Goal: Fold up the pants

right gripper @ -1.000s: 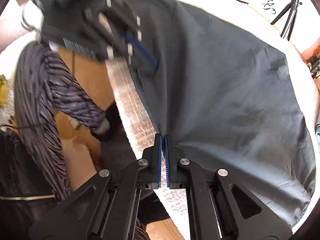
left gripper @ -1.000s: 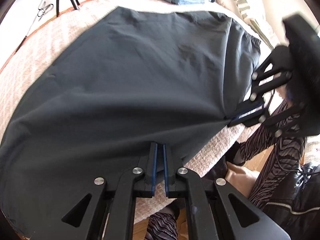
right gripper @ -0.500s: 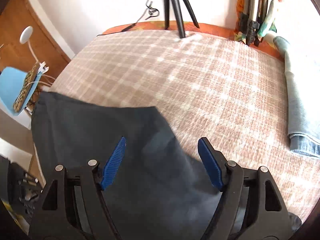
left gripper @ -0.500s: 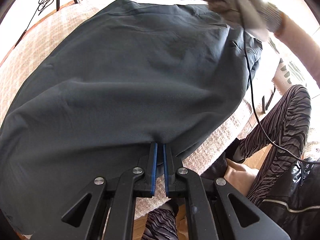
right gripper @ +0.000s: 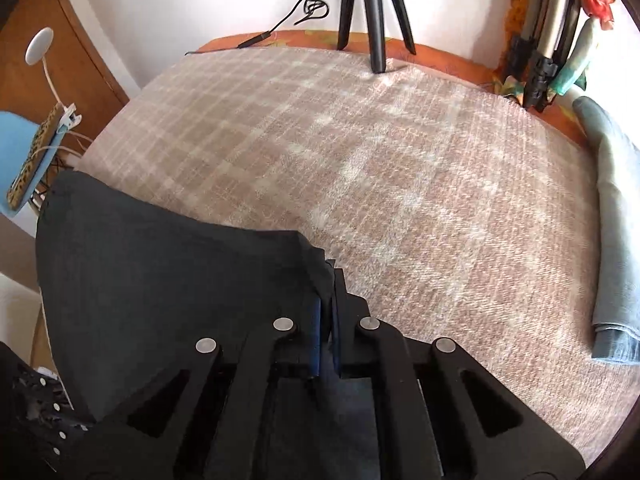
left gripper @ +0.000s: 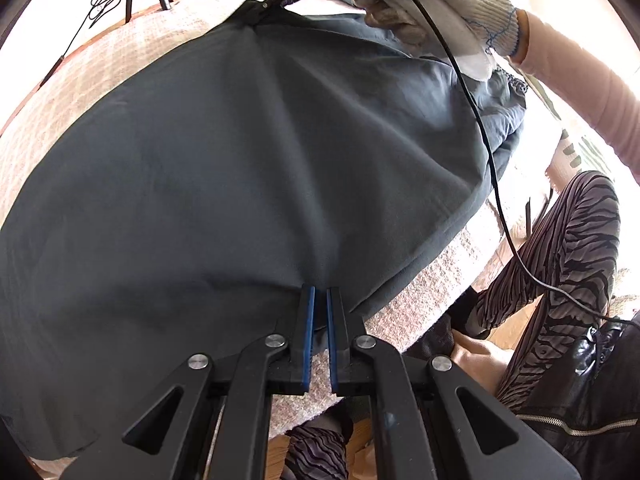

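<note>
Dark grey pants [left gripper: 248,168] spread flat on checked bed blanket [right gripper: 400,168] | left gripper [left gripper: 318,312] clamped on near hem edge, angled steeply down | right gripper [right gripper: 328,308] clamped on far edge, gloved hand [left gripper: 432,8] reaching across | cloth runs taut between both, ready to fold over.

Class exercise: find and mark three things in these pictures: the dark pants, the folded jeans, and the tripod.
pants [left gripper: 240,168], left wrist view, on the middle of the spread dark cloth.
jeans [right gripper: 616,216], right wrist view, on the top face of the folded stack.
tripod [right gripper: 376,20], right wrist view, on its middle leg.
</note>
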Demonstrator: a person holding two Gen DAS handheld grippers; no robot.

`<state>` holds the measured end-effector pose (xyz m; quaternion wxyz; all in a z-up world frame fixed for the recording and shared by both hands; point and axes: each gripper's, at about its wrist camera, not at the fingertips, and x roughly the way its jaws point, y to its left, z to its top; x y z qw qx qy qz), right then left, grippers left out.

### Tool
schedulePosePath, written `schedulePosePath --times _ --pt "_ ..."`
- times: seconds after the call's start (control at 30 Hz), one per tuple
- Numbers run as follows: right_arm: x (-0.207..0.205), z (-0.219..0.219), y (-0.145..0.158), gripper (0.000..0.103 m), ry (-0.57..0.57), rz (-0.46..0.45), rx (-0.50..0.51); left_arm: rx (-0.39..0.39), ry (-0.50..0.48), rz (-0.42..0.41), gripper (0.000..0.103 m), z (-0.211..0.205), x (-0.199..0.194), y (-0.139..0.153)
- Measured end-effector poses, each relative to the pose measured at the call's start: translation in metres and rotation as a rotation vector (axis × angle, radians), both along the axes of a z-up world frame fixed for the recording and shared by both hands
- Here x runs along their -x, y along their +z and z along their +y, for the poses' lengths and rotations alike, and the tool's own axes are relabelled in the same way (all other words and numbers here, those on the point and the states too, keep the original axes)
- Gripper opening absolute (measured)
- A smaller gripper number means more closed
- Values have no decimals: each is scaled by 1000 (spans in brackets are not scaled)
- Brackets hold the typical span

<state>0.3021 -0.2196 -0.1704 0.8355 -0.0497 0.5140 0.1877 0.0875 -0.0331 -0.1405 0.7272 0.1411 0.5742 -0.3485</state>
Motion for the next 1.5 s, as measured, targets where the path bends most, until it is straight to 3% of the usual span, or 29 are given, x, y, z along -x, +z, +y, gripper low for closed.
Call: schedulePosePath --times 0.03,0.13,0.2,0.27,0.43,0.5,0.6,0.7,0.8,0.97,1.1,1.2,1.27,1.33,1.5 --pt "2 -1 1 5 -5 -10 3 11 9 5 3 2 -1 0" --pt "11 -8 16 20 -53 -52 7 38 37 18 3 8 -2 -1" --pt "25 -11 33 40 -76 -108 16 42 64 7 3 15 -2 1" --pt "43 -11 52 53 -72 -165 15 44 105 -25 3 27 -2 8" --pt "88 3 80 60 -42 -228 -32 137 301 -39 3 87 -5 31" --pt "104 14 82 71 -40 -219 -93 126 398 -53 3 122 -8 34" --pt "120 47 73 72 41 -138 -207 111 520 -77 3 173 -11 36" --pt "131 97 63 72 138 -62 -285 110 570 -97 3 215 -12 35" --pt "133 148 54 72 220 -37 -297 15 632 -170 3 252 -13 32" --pt "126 212 39 72 291 -21 -281 -7 647 -285 3 297 -2 31" --pt "114 251 28 72 317 4 -285 2 802 -224 3 348 -9 21" --pt "110 275 21 72 340 18 -283 -2 950 -279 3 383 -4 20" --pt "109 287 17 72 356 25 -271 -30 978 -300 3 399 -3 18" --pt "107 299 13 72 371 26 -255 -26 1008 -256 3 418 -7 14" --pt "102 324 7 72 397 42 -247 66 1063 -185 3 445 -21 -1"
